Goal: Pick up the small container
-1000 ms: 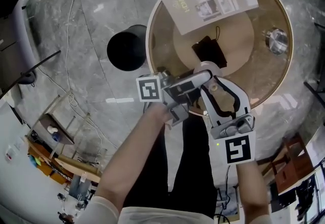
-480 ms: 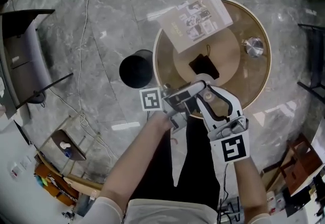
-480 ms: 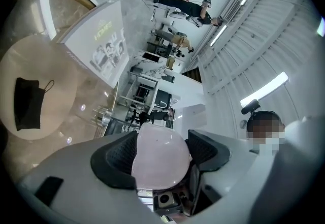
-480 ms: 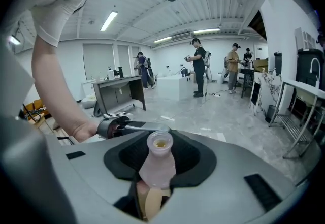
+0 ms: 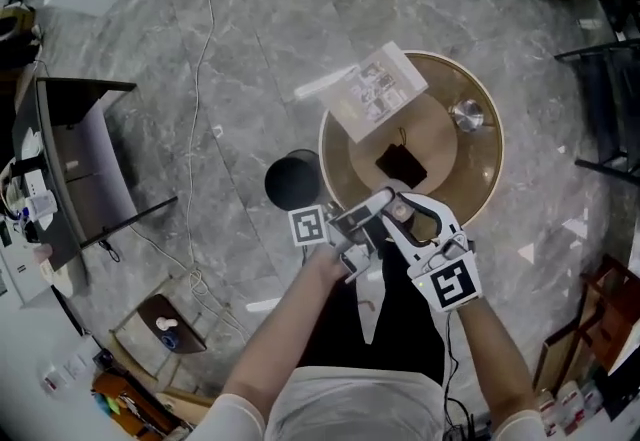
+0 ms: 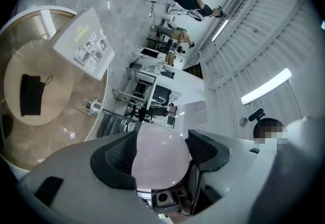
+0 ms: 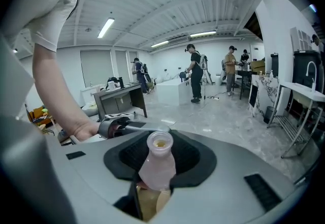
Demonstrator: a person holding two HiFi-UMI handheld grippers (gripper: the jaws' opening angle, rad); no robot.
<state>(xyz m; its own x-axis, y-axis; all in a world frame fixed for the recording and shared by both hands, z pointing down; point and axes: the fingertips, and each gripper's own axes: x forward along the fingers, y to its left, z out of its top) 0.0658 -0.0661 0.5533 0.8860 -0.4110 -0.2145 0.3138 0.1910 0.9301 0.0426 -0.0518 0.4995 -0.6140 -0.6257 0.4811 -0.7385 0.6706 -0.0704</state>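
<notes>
Right claw [image 7: 158,156] grips the small container [image 7: 157,167] (neck open); left claw [image 6: 161,151] clamps a pale pink rounded piece [image 6: 160,162]

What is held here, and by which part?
Right gripper: small container, by its body below the open neck. Left gripper: a rounded pale pink part, seemingly of the same container.

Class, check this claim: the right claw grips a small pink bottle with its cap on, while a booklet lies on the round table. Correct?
No: the small pink bottle has no cap; the right gripper view shows its mouth open. The right claw does grip it, and the booklet lies on the round table.
</notes>
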